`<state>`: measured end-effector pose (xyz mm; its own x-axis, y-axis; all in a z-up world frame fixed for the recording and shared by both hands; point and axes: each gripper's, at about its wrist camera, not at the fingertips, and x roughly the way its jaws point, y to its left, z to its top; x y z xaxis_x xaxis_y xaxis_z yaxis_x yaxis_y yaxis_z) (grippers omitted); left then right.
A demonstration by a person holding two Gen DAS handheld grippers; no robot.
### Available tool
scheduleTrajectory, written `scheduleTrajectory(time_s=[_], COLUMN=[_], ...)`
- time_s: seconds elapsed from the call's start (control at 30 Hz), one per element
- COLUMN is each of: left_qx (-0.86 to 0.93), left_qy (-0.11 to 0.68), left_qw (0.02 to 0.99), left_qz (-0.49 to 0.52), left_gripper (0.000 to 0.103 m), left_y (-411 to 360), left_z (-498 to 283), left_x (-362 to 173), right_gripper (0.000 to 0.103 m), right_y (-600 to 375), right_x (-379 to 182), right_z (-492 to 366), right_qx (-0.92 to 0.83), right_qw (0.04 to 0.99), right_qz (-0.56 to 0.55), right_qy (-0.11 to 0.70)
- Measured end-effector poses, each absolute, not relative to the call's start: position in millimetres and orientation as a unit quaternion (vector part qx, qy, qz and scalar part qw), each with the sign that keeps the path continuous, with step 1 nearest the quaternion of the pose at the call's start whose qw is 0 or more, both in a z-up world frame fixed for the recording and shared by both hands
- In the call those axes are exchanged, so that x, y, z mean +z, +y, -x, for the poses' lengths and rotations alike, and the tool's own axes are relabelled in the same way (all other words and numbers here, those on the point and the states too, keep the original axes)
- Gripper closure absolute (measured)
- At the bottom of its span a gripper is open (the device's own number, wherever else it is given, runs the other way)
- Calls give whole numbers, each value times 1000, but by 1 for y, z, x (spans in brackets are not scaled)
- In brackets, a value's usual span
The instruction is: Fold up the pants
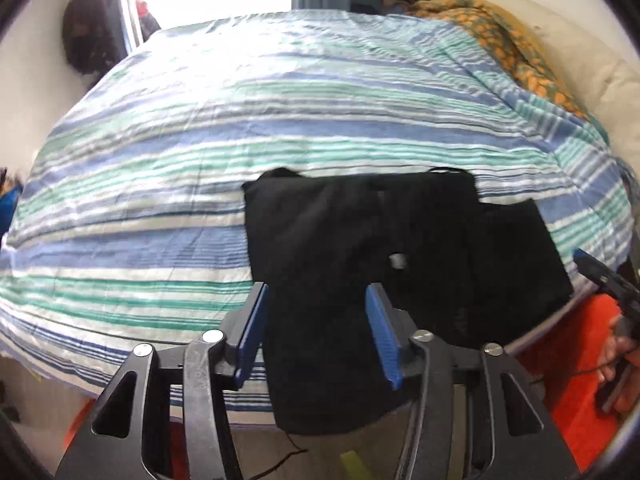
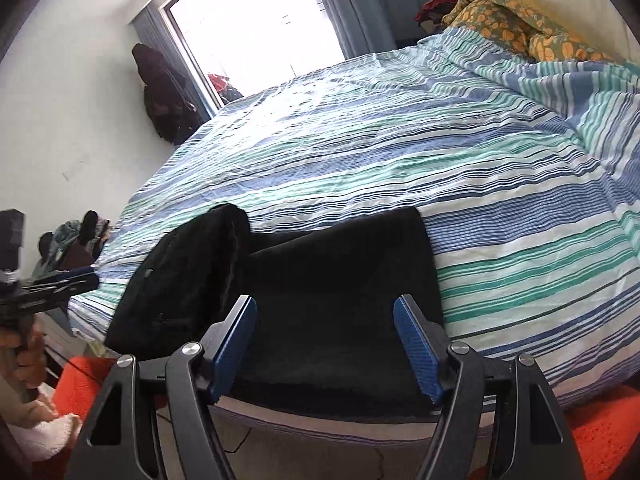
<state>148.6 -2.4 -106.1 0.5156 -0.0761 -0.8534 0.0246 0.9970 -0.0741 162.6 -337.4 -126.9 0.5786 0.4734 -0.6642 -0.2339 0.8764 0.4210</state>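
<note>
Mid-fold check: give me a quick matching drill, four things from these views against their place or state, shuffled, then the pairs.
Things:
1. pants
2. left hand-held gripper
3. orange-patterned blanket
4. window

Place or state:
A. bunched at the bed's far right corner
B. bright, beyond the bed's far end
C. black, lying at the bed's near edge, one part hanging over
D. open, holding nothing, above the black cloth

Pairs: 1-C, 2-D, 3-A, 4-B

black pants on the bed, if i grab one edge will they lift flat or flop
Probably flop: the black pants already drape limply over the edge of the striped bedspread. They look soft and light, and folded layers may slide apart if lifted by one edge.
</note>
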Motion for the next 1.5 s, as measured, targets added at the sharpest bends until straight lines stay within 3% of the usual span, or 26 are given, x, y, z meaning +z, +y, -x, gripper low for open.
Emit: scheduleTrajectory(time_s=[0.07, 0.23, 0.3, 0.47, 0.73, 0.8, 0.83, 0.87, 1.03, 1.1, 1.17, 1.5], left_qx=[-26, -52, -49, -61, -59, -59, -57, -53, -22, -9, 11, 13], left_qy=[520, 508, 501, 505, 501, 501, 499, 495, 479, 453, 424, 436], left_qw=[852, 860, 863, 861, 863, 864, 865, 867, 876, 889, 903, 896], left_qz=[47, 4, -27, 7, -2, -2, -3, -5, 52, 69, 74, 88], left_gripper=[73, 73, 74, 74, 74, 74, 74, 74, 70, 54, 44, 44], left_y=[-3, -44, -55, -41, -43, -44, -44, -44, -25, -12, -1, 10], left_z=[-156, -141, -139, -139, -141, -143, -143, -141, -133, -127, -121, -123], left_x=[-138, -159, -159, -159, -163, -164, -163, -162, -136, -119, -104, -111], right_gripper=[32, 32, 32, 36, 29, 36, 59, 76, 83, 84, 84, 84], right_y=[-332, -309, -293, -271, -262, -249, -240, -234, -226, -232, -242, -332], right_x=[-130, -158, -172, -189, -211, -212, -210, -206, -161, -142, -129, -92], right_z=[-171, -205, -218, -238, -249, -249, -247, -245, -229, -223, -221, -209], right_qx=[251, 327, 336, 286, 347, 350, 346, 338, 359, 366, 366, 317], right_qw=[841, 737, 713, 724, 652, 660, 671, 684, 718, 727, 731, 759], right_qz=[-213, -320, -307, -208, -278, -247, -221, -199, -185, -187, -197, -236], right_qy=[429, 498, 533, 592, 614, 617, 618, 615, 567, 551, 541, 517])
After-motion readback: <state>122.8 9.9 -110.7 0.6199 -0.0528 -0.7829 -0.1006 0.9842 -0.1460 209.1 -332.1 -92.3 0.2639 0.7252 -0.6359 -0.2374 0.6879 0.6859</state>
